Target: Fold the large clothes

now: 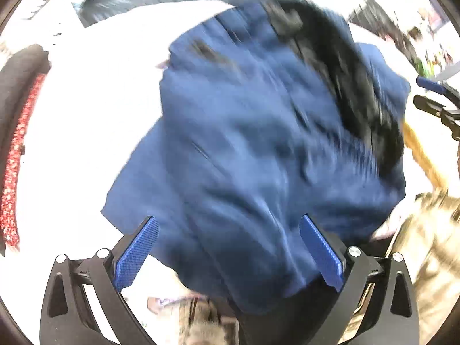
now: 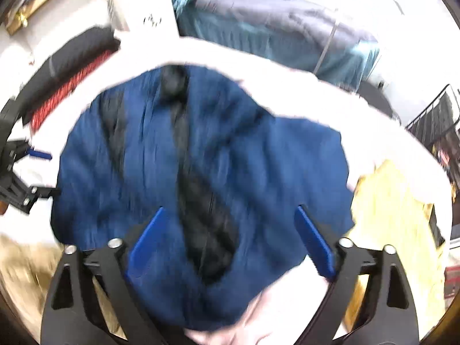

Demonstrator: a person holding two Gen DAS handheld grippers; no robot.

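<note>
A large dark blue garment [image 1: 244, 143] with a black strip [image 1: 345, 86] lies bunched on a white surface [image 1: 100, 100]. My left gripper [image 1: 228, 221] hangs over its near edge with both blue pads wide apart and nothing pinched. In the right wrist view the same blue garment [image 2: 258, 158] fills the middle, its black strip [image 2: 201, 201] running toward me. My right gripper [image 2: 229, 210] stands open above it, holding nothing. Each gripper shows at the edge of the other's view: the right gripper [image 1: 428, 95] and the left gripper [image 2: 43, 172]. Both pictures are blurred.
A folded black and red garment [image 2: 66, 80] lies at the far left. A yellow garment [image 2: 388, 207] lies to the right and a tan one [image 1: 431, 244] close by. Teal and grey bedding [image 2: 273, 23], a white box [image 2: 141, 0] and a black wire rack [image 2: 437, 120] stand beyond.
</note>
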